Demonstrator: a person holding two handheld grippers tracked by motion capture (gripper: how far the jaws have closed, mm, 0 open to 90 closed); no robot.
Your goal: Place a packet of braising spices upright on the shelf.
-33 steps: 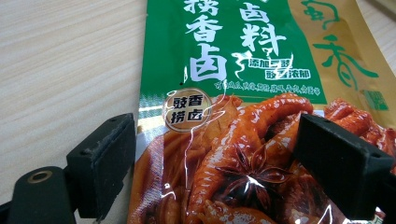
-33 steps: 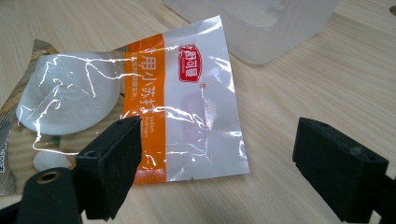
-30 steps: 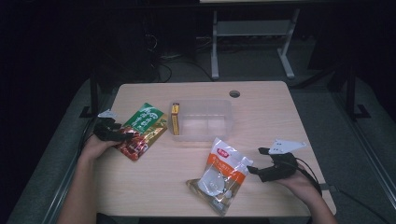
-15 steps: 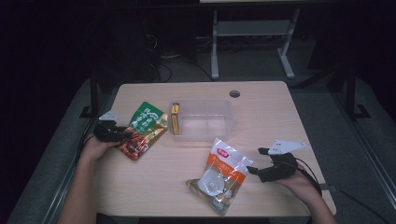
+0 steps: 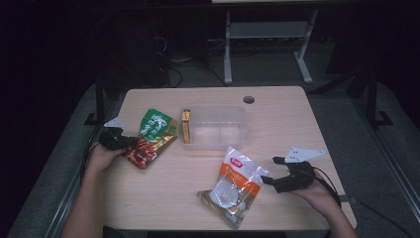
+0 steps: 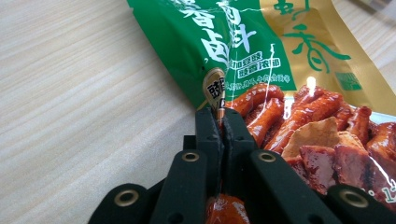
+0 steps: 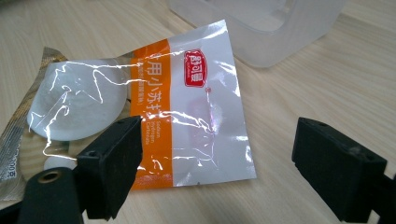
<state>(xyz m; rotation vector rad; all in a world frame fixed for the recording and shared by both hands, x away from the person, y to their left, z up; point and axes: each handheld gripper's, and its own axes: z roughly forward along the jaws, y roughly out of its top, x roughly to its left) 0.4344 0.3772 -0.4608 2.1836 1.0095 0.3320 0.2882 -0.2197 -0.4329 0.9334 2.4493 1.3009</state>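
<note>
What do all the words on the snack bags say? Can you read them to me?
"香": large gold-green character on the green and red snack bag.
"卤汁": white characters on the same bag; the smaller lines below them are too blurred to read.
"用小苏打": white characters down the orange stripe of the white and orange bag.
Its red logo and fine print: too small to read.
Yellow box: print unreadable.
</note>
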